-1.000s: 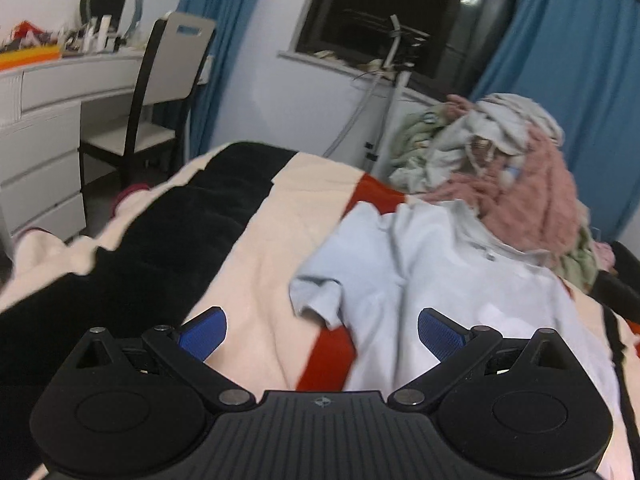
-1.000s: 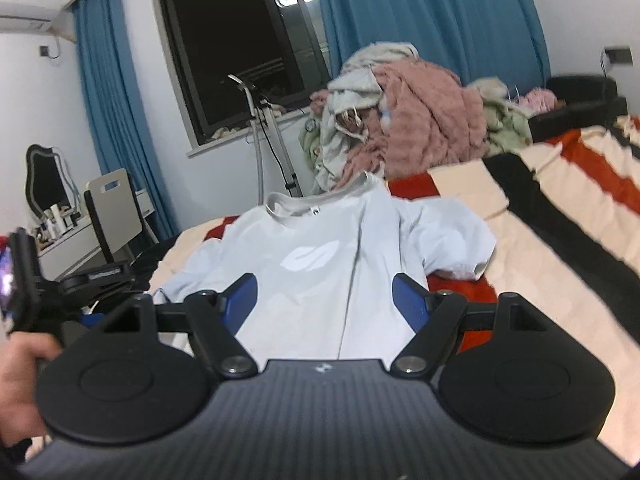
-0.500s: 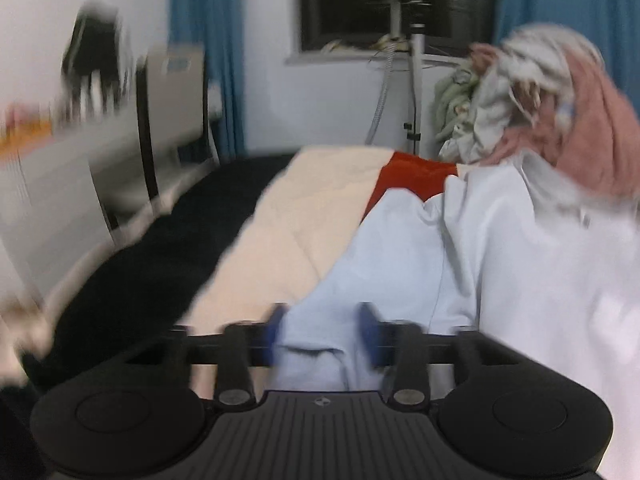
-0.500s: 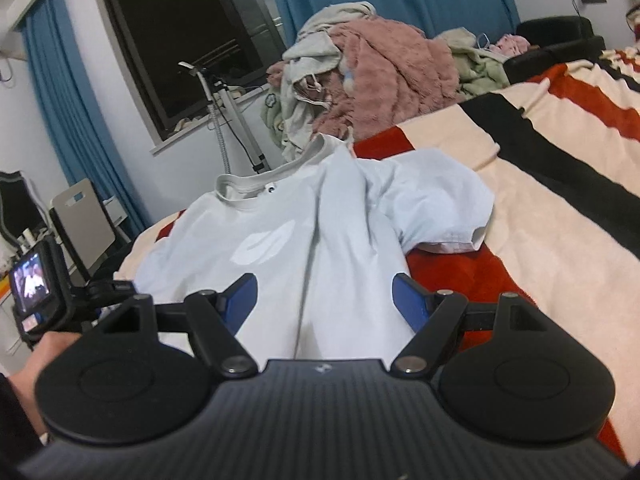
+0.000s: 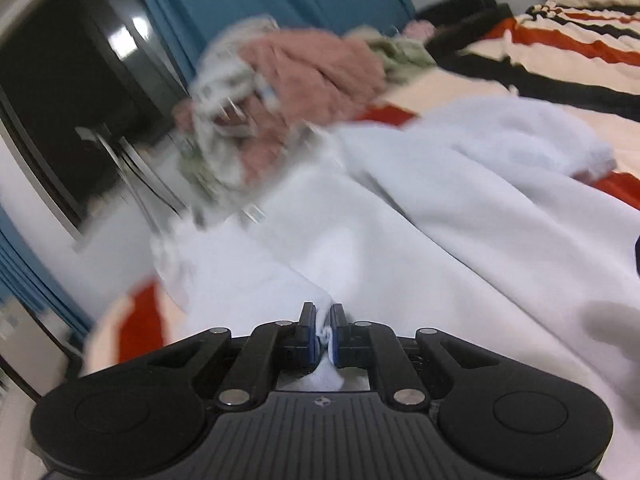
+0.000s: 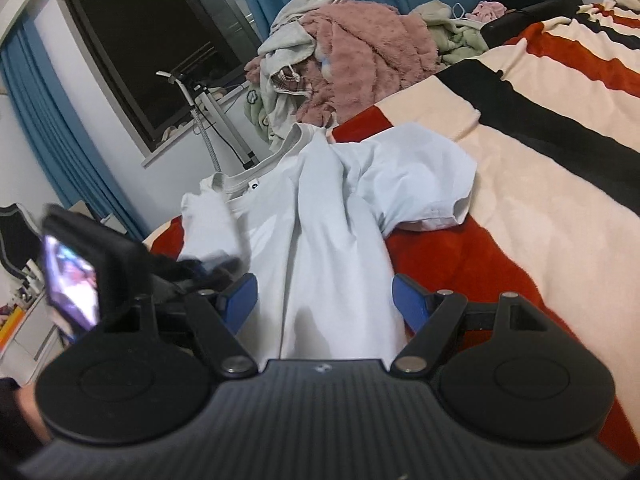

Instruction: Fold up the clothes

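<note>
Left gripper [image 5: 323, 330] closed since, pinching T-shirt [image 5: 460, 248] sleeve; right gripper [image 6: 324, 294] fingers spread astride hem.

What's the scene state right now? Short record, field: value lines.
surface: striped blanket on a bed
garment: pale blue T-shirt, spread out, collar toward the window
left gripper: shut on T-shirt fabric, view motion-blurred
right gripper: open, above the lower part of the T-shirt, holding nothing
right sleeve: lying out flat on the blanket
background: clothes pile beyond the collar
fold stage: in progress, not yet complete
</note>
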{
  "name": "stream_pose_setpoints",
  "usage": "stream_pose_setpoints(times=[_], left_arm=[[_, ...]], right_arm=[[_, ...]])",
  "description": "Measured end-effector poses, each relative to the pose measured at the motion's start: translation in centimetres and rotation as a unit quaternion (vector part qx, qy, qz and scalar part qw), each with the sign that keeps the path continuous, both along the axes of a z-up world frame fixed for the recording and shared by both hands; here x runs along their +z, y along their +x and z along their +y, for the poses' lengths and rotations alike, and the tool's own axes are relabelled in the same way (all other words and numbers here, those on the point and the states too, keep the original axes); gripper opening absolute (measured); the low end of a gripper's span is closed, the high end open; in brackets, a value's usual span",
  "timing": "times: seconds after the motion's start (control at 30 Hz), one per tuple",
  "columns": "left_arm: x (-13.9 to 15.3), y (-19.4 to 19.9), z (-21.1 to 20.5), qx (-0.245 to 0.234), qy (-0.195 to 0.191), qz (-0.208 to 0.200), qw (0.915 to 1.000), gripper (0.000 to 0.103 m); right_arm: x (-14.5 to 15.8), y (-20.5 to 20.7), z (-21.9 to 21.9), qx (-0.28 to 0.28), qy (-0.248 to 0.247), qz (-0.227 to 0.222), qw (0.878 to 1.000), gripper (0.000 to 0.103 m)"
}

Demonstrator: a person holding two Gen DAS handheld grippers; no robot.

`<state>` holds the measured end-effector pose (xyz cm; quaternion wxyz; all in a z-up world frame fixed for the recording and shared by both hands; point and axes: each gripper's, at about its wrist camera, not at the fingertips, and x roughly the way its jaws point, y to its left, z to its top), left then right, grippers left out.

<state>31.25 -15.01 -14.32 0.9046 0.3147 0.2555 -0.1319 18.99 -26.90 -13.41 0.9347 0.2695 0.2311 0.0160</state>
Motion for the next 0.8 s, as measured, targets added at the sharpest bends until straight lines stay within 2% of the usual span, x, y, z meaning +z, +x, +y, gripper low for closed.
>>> stream_pose_setpoints(times=[0.03,0.1,0.23,0.3,0.37,0.43,0.5,0.57,0.63,0.67,0.7,0.8], left_arm=[[0.0,0.1,0.2,0.0,-0.014,0.012,0.9998,0.01],[0.6,-0.1,1.3,-0.001,-0.048,0.024,0.9985,0.018],[3.4,-2.2,5.5,0.003,-0.172,0.042,0.9842,0.042],[4.9,-2.6,7.5,0.028,-0.232,0.045,0.9712,0.046],[5.5,-1.3,9.9,0.068,-0.292,0.053,0.9526,0.051],[5.3,1.0,11.9,0.109,-0.337,0.066,0.933,0.051],[4.8,3.6,13.9,0.147,-0.382,0.082,0.9086,0.047],[3.6,6.6,15.8,0.176,-0.432,0.105,0.8783,0.033],[2.8,8.6,16.8,0.203,-0.456,0.098,0.8607,0.03],[2.5,9.5,17.1,0.211,-0.465,0.096,0.8547,0.014],[2.4,10.1,17.2,0.208,-0.466,0.096,0.8544,0.005],[3.2,10.8,18.2,0.195,-0.472,0.066,0.8576,0.003]], right_arm=[[0.0,-0.1,-0.1,0.0,0.003,0.001,1.0,0.076],[-0.1,-0.2,-0.3,-0.001,0.008,0.003,1.0,0.076],[0.0,-0.3,-0.2,0.002,0.013,0.003,1.0,0.076],[0.1,-0.3,0.0,0.005,0.011,0.0,1.0,0.076],[0.2,-0.3,0.1,0.005,0.008,-0.003,1.0,0.076],[0.1,-0.2,0.0,0.003,0.006,-0.002,1.0,0.076],[0.0,-0.2,-0.1,0.002,0.004,0.0,1.0,0.076],[-0.1,-0.2,-0.1,0.002,0.003,0.0,1.0,0.076],[-0.1,-0.1,-0.1,0.001,0.001,-0.002,1.0,0.076],[-0.1,-0.1,0.0,0.001,-0.001,-0.003,1.0,0.076],[-0.1,-0.1,0.0,0.002,-0.006,-0.003,1.0,0.076],[-0.3,0.0,0.4,0.004,-0.023,-0.002,1.0,0.076]])
